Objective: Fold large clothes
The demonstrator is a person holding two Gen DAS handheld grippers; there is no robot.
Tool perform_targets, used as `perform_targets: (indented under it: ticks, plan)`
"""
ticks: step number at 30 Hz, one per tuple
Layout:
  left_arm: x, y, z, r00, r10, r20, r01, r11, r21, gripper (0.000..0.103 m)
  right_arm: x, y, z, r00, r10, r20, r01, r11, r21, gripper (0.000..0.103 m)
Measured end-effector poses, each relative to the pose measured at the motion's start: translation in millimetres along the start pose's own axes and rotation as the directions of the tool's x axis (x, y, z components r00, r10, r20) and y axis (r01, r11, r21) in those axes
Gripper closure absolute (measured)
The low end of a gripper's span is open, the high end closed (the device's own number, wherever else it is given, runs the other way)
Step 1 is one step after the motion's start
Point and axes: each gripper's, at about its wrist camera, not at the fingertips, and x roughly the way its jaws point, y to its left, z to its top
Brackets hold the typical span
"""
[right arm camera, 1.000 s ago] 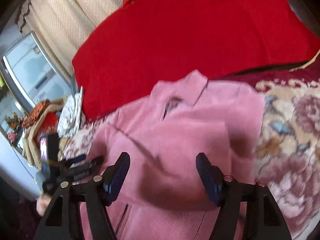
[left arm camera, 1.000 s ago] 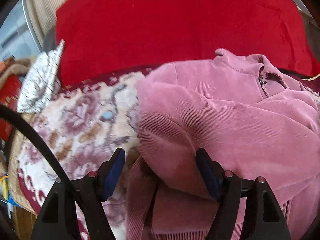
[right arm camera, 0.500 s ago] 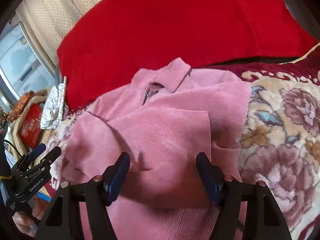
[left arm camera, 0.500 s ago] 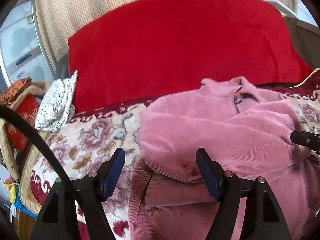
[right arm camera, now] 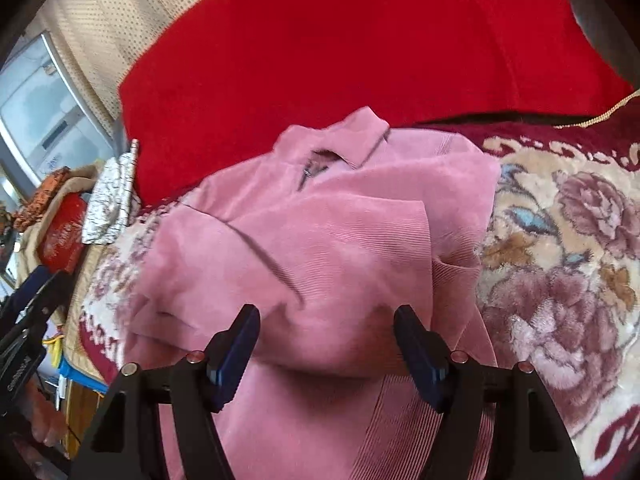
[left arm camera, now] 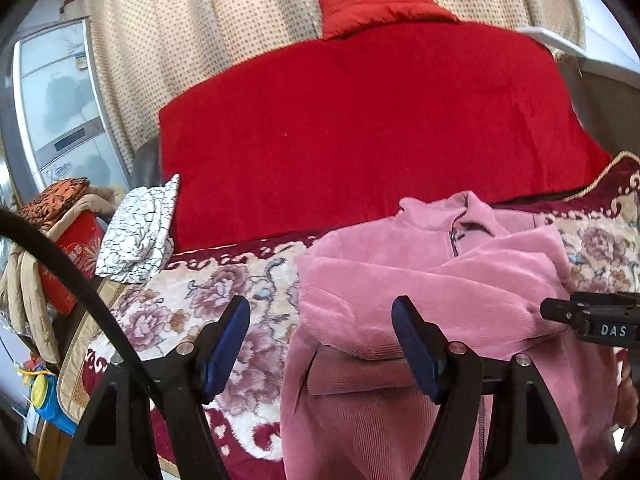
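Sleeves lie crossed over the chest of the pink jacket (left arm camera: 432, 280), so your next fold is probably bottom hem up toward the collar: take the lower edge evenly with both tools and lift it without dragging the sleeves apart. Your left gripper (left arm camera: 320, 344) and right gripper (right arm camera: 326, 350) both stand open, holding nothing. The jacket lies on the floral blanket (left arm camera: 224, 300), collar toward its far edge by the red quilt (left arm camera: 360, 128), long axis running from you to that edge.

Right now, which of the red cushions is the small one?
The small red cushion at the top, leaning on the dotted curtain. The big red cushion below it stands just behind the pink jacket.
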Motion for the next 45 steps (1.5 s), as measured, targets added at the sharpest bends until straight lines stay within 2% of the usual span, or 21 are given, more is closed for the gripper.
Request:
perform_targets:
  ticks: [7,16,19,22,24,30,36,45]
  plan:
    - [-29.6,13.9,2.3,0.999,0.005,0.035,-0.004,0.999,-0.043,0.028,-40.9,22.8,-6.7,0.999,0.018,0.049,-0.015,0.998,-0.056,0.030]
    - [-56.3,18.1,-1.7,0.998,0.010,0.070,-0.007,0.999,-0.045,0.028,-70.4,43.9,-24.3,0.998,0.033,0.060,-0.025,0.993,-0.118,0.029]
    - [-60.1,17.7,-4.6,0.997,0.008,0.072,-0.005,0.999,-0.043,0.023,-76.0,45.3,-27.7,0.997,0.024,0.069,-0.014,0.991,-0.130,0.029]
    - [-57.3,15.4,-10.0,0.999,-0.016,0.052,0.018,0.999,-0.048,0.022,-80.5,48.3,-30.4,0.997,-0.001,0.083,0.014,0.989,-0.149,0.029]
    - [-55.1,13.1,-14.5,0.999,-0.028,0.039,0.030,0.998,-0.048,0.022,-83.7,54.3,-31.6,0.994,-0.045,0.102,0.063,0.983,-0.175,0.029]
    - [-47.8,8.7,-21.6,0.999,-0.031,0.012,0.031,0.999,-0.041,0.022,-92.7,74.4,-34.4,0.978,-0.124,0.167,0.167,0.948,-0.273,0.029]
    - [-43.4,7.0,-23.5,1.000,-0.026,-0.001,0.026,0.999,-0.036,0.022,-97.7,86.7,-37.9,0.965,-0.152,0.213,0.218,0.917,-0.333,0.029]
    - [-34.8,14.3,-28.5,1.000,-0.008,-0.027,0.007,0.999,-0.053,0.022,-103.7,88.5,-37.7,0.950,-0.176,0.259,0.261,0.901,-0.345,0.029]
